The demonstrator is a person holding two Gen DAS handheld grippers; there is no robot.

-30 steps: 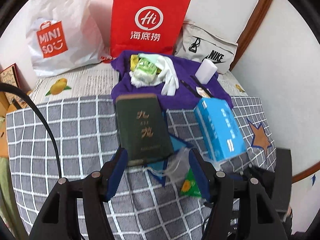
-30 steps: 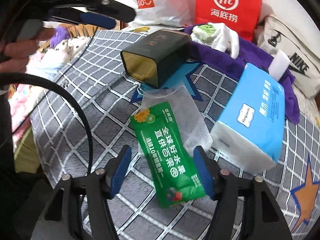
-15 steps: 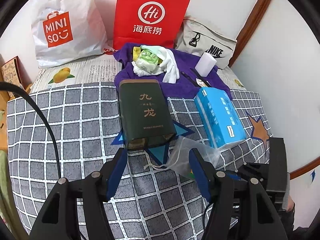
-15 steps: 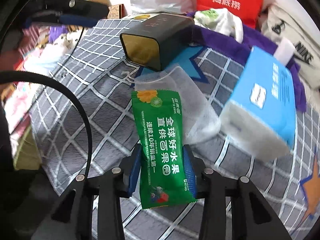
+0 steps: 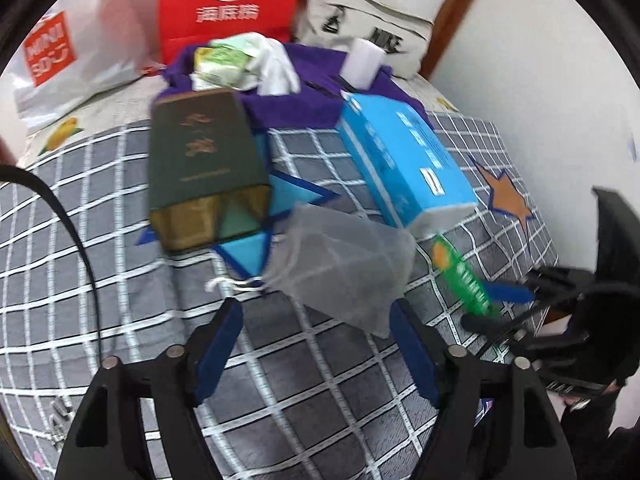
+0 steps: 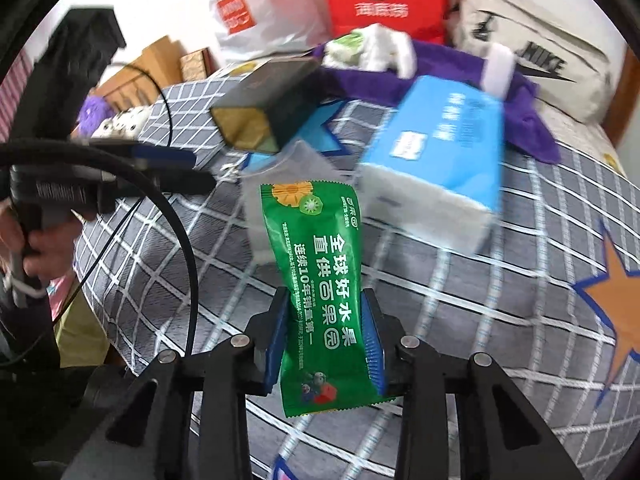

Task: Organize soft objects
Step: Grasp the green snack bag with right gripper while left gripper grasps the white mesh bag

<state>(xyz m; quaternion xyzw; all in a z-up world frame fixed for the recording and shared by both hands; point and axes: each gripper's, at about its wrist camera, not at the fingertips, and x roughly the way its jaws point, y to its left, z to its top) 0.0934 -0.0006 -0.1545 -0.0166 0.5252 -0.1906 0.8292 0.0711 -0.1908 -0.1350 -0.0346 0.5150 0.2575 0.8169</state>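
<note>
My right gripper (image 6: pixel 326 334) is shut on a green snack packet (image 6: pixel 320 280) and holds it lifted above the checked bedspread; the packet also shows in the left wrist view (image 5: pixel 464 280). A translucent mesh drawstring pouch (image 5: pixel 344 264) lies on the bed just ahead of my left gripper (image 5: pixel 316 344), which is open and empty. The pouch shows behind the packet in the right wrist view (image 6: pixel 292 168). A blue tissue pack (image 5: pixel 404 156) lies to the pouch's right. My left gripper also shows at the left of the right wrist view (image 6: pixel 164 168).
A dark green tin box (image 5: pixel 200 164) lies on its side left of the pouch. Behind are a purple cloth (image 5: pixel 296 104) with white gloves (image 5: pixel 276 68), a red paper bag (image 5: pixel 228 4), a white Miniso bag (image 5: pixel 60 48) and a Nike bag (image 5: pixel 368 36).
My right gripper closed on the green packet and lifted it off the pouch. My left gripper moved right and closer to the pouch.
</note>
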